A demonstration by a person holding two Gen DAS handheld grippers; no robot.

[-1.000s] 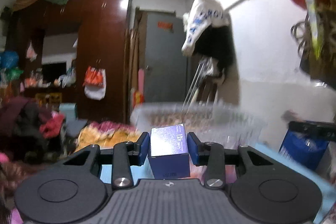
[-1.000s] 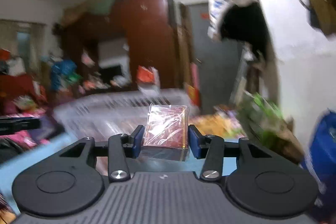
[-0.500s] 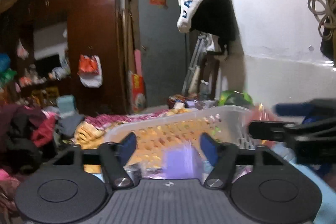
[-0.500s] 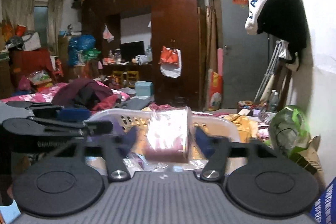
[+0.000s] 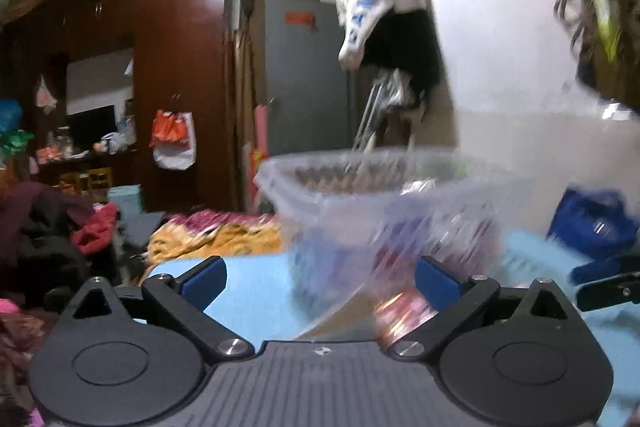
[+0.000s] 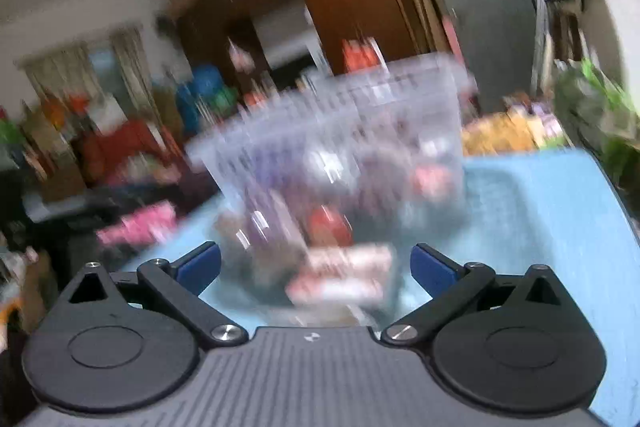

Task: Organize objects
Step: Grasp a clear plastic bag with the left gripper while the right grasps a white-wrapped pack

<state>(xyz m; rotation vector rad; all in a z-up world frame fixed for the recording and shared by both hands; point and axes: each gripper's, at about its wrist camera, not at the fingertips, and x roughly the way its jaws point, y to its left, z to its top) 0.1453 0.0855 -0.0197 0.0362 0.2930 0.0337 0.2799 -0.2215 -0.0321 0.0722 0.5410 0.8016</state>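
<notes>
A clear plastic basket (image 5: 360, 183) stands on the light blue table (image 5: 256, 283) and holds several blurred boxes and packets. It also shows in the right wrist view (image 6: 400, 115). My left gripper (image 5: 320, 279) is open and empty, low in front of the basket's near wall. My right gripper (image 6: 316, 267) is open and empty, close in front of the basket. A pink and white packet (image 6: 344, 279) lies blurred between its fingers, inside or against the basket; I cannot tell which. Part of the right gripper (image 5: 600, 287) shows at the right edge of the left wrist view.
A blue bag (image 5: 596, 223) stands on the table right of the basket by the white wall. Behind the table are a bed with piled clothes (image 5: 216, 231), a dark wardrobe (image 5: 180, 87) and a grey door (image 5: 304, 79). A green bag (image 6: 596, 107) sits far right.
Both grippers opened. The purple box left the left gripper and the red wrapped box left the right gripper, dropping into the basket. Both grippers then pulled back and down.
</notes>
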